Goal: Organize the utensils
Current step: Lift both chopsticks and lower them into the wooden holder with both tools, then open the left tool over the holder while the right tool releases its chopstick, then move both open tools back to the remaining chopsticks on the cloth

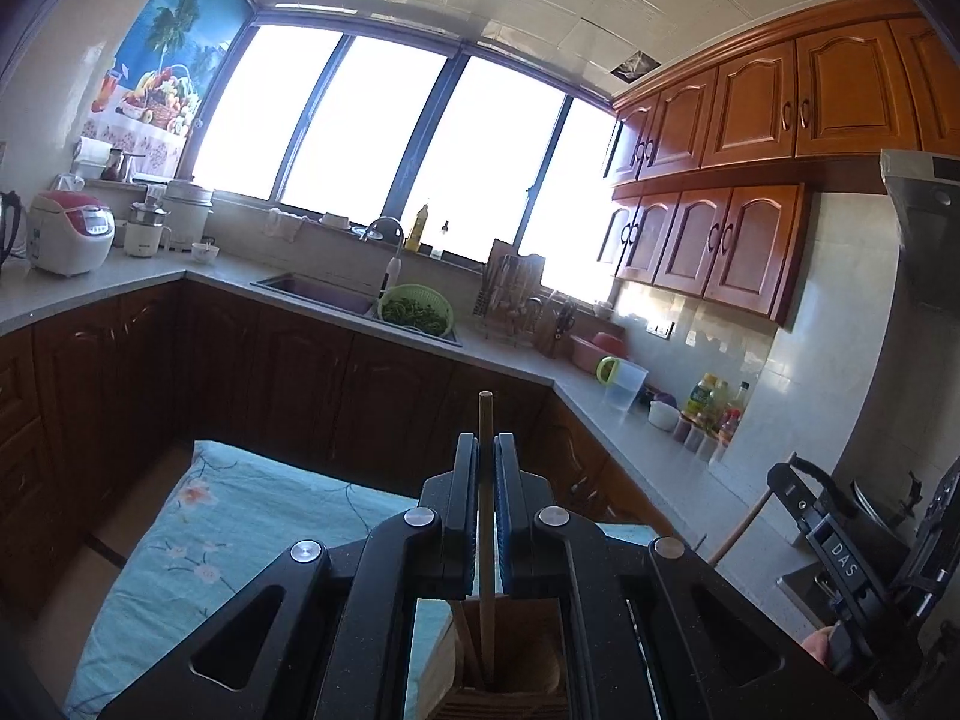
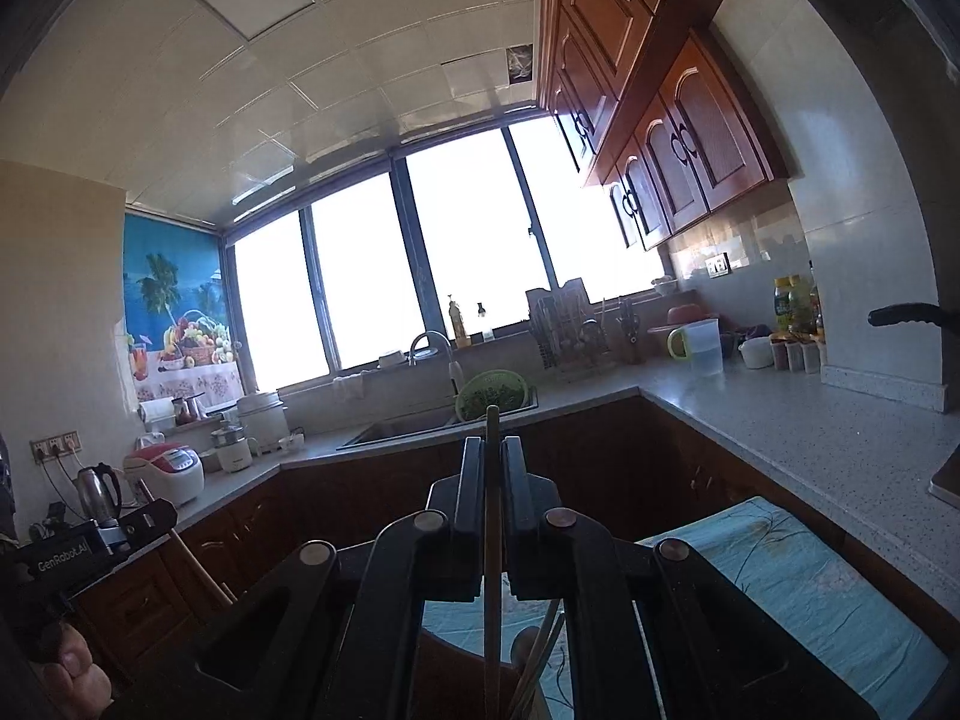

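In the left wrist view, the left gripper (image 1: 486, 450) is seen nearest the lens, its jaws pinched on a wooden stick (image 1: 486, 480) that is held upright. The stick's lower end is sunk into a wooden utensil holder (image 1: 510, 660) directly below, where a second slanted wooden handle (image 1: 465, 630) is also lodged. The holder is carried on a worktop covered by a light-blue floral cloth (image 1: 198, 540). At the right edge the right gripper (image 1: 840, 546) is caught from the side, with a pale stick (image 1: 738, 531) running beneath it; its jaws cannot be made out from here. Behind, a sink (image 1: 318, 291) is set into the grey worktop (image 1: 630, 438), and a green colander (image 1: 416, 309) filled with greens is rested at its edge. A rice cooker (image 1: 71, 231) is stood at far left.

In the right wrist view, the right gripper (image 2: 493, 462) is shown pressed onto its own wooden stick (image 2: 492, 516), likewise upright. Below it, several thin utensil handles (image 2: 540, 648) are gathered in a container whose rim is largely hidden by the gripper body. The blue cloth (image 2: 810, 588) is spread to the right here. The left gripper (image 2: 102, 534) is glimpsed at the left edge, a stick (image 2: 192, 558) slanting down from it. Shown only in this view are a kettle (image 2: 99, 492) at left and a clear jug (image 2: 702, 345) with a green handle on the far worktop.
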`<state>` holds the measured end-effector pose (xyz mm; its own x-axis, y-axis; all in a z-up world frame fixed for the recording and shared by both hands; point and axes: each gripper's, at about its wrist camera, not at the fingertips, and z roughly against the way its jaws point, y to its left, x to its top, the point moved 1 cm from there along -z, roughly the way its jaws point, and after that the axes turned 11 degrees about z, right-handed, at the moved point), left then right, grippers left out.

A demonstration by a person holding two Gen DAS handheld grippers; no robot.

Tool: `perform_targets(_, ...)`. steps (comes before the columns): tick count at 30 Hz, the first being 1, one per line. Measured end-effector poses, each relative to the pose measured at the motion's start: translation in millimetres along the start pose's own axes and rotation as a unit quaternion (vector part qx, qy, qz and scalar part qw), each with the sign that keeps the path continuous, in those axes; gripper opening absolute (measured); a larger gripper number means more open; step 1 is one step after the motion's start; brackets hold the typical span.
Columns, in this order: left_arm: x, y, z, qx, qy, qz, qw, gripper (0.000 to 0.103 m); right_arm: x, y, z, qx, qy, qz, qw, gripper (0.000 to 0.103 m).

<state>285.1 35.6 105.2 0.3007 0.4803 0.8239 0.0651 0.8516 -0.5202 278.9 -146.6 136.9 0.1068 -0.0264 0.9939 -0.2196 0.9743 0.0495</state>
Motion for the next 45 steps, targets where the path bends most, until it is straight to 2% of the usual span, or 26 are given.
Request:
perform_targets(7, -29, 13, -23, 0.012, 0.04, 0.003, 0.9991, 0.004, -36, -6, -6, -0.001, 0.048, -0.015, 0.999, 0.006)
perform_targets(11, -29, 16, -36, 0.018, 0.06, 0.0, 0.998, 0.004, -47, -8, -9, -0.002, 0.075, -0.016, 0.997, 0.006)
perform_targets(18, -8, 18, -36, 0.018, 0.063, 0.0, 0.9978, 0.005, -45, -13, -11, 0.0, 0.094, -0.019, 0.995, 0.006)
perform_targets(24, -10, 21, -34, 0.021, 0.065, 0.0, 0.9976, 0.005, -45, -16, -13, 0.001, 0.103, -0.026, 0.994, 0.007)
perform_targets(27, -10, 21, -35, 0.019, 0.075, 0.0, 0.997, 0.006, -44, -20, -12, 0.0, 0.108, -0.035, 0.994, 0.012)
perform_targets(29, -8, 22, -33, 0.019, 0.076, 0.002, 0.9969, 0.013, -43, -22, -9, 0.001, 0.106, -0.042, 0.993, 0.019)
perform_targets(30, -10, 23, -31, 0.02, 0.073, 0.004, 0.9971, 0.021, -41, -22, -6, 0.003, 0.104, -0.046, 0.994, 0.024)
perform_targets(31, -8, 23, -28, 0.021, 0.069, 0.006, 0.9974, 0.027, -40, -23, -3, 0.005, 0.099, -0.049, 0.994, 0.04)
perform_targets(32, -7, 23, -25, 0.02, 0.066, 0.007, 0.9976, 0.029, -38, -24, 1, 0.006, 0.092, -0.051, 0.994, 0.052)
perform_targets(34, -7, 24, -20, 0.019, 0.065, 0.009, 0.9977, 0.038, -34, -25, 10, 0.007, 0.079, -0.051, 0.996, 0.063)
perform_targets(35, -7, 24, -16, 0.02, 0.065, 0.009, 0.9977, 0.044, -32, -25, 14, 0.008, 0.073, -0.053, 0.996, 0.074)
perform_targets(37, -10, 25, -6, 0.02, 0.059, 0.012, 0.998, 0.07, -30, -27, 24, 0.015, 0.063, -0.061, 0.996, 0.083)
perform_targets(39, -16, 28, 4, 0.023, 0.054, 0.014, 0.9982, 0.078, -30, -26, 33, 0.018, 0.058, -0.061, 0.996, 0.086)
perform_targets(41, -23, 31, 13, 0.026, 0.06, 0.013, 0.9978, 0.078, -31, -24, 43, 0.022, 0.057, -0.06, 0.996, 0.093)
perform_targets(45, -35, 35, 29, 0.033, 0.076, 0.017, 0.9964, 0.078, -37, -22, 60, 0.031, 0.064, -0.058, 0.996, 0.094)
